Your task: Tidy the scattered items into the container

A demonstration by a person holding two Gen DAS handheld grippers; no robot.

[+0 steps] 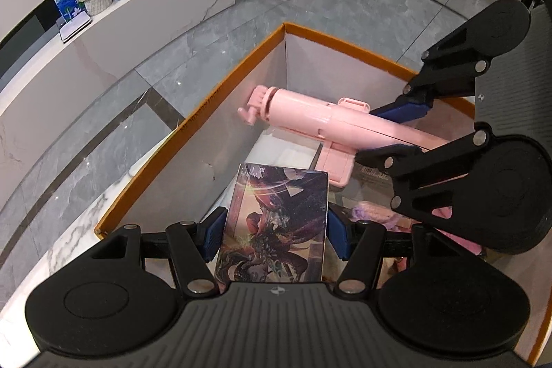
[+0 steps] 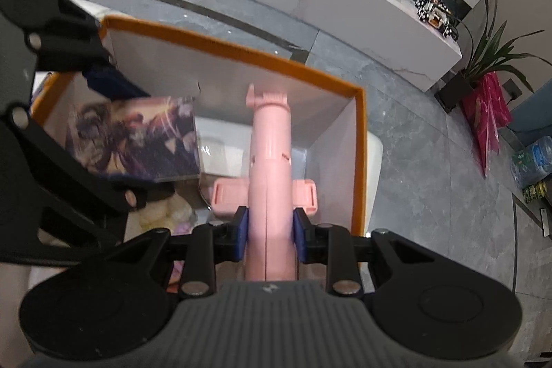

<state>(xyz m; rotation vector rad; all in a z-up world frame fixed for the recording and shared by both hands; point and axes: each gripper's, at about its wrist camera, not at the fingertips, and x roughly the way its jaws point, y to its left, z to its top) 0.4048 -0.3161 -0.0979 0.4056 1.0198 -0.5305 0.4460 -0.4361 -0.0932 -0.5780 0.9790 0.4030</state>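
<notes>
Our left gripper (image 1: 274,235) clamps a glossy rectangular card pack (image 1: 274,226) printed with dark purple fantasy art. Our right gripper (image 2: 270,237) clamps a pale pink plastic selfie stick (image 2: 270,143) with a folding clamp. Both hang over the orange-rimmed, white-walled cardboard box (image 1: 241,64).

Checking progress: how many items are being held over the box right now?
2. A card pack in the left hand-held gripper, and a pink selfie stick in the right hand-held gripper, both over the box. Other items lie inside, partly hidden.
</notes>
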